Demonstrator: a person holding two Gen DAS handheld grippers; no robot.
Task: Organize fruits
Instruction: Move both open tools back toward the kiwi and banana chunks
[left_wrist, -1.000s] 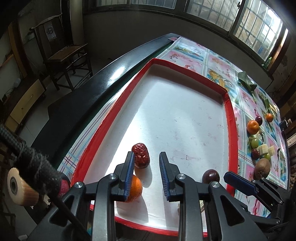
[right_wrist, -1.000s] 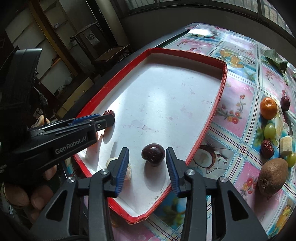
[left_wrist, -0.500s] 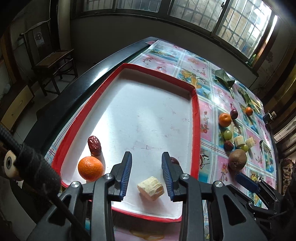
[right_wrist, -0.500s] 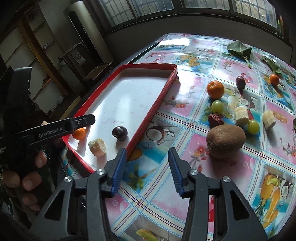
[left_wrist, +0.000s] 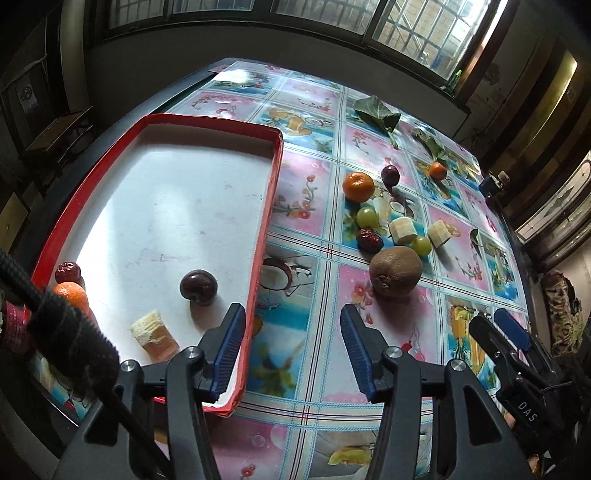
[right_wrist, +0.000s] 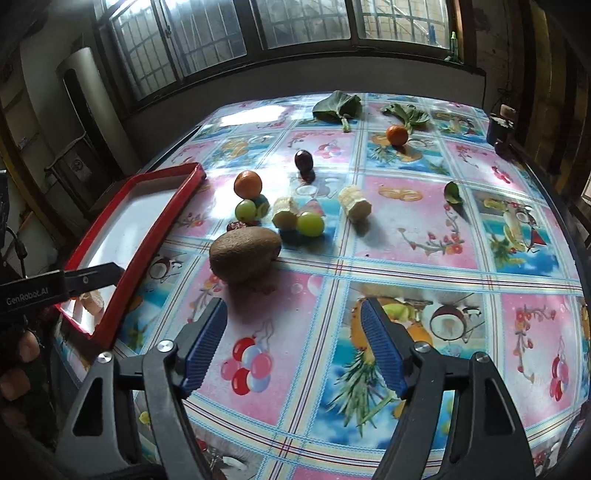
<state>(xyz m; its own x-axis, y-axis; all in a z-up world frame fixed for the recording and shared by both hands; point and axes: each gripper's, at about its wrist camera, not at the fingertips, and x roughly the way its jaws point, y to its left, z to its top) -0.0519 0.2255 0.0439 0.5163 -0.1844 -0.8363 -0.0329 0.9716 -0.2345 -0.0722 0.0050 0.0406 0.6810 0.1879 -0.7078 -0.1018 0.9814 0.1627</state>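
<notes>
The red-rimmed white tray holds a dark plum, a banana piece, an orange and a red date. On the tablecloth lie a kiwi, an orange, a plum, green grapes, a date and banana pieces. My left gripper is open and empty over the tray's near right corner. My right gripper is open and empty just short of the kiwi.
Green leaves and a small orange lie at the table's far side, a small leaf to the right. A dark cup stands at the far right edge. The tray lies left of the fruit cluster.
Both grippers have pulled back and swung right, away from the tray toward the loose fruit. Both have opened wider. The plum and banana piece stay in the tray.
</notes>
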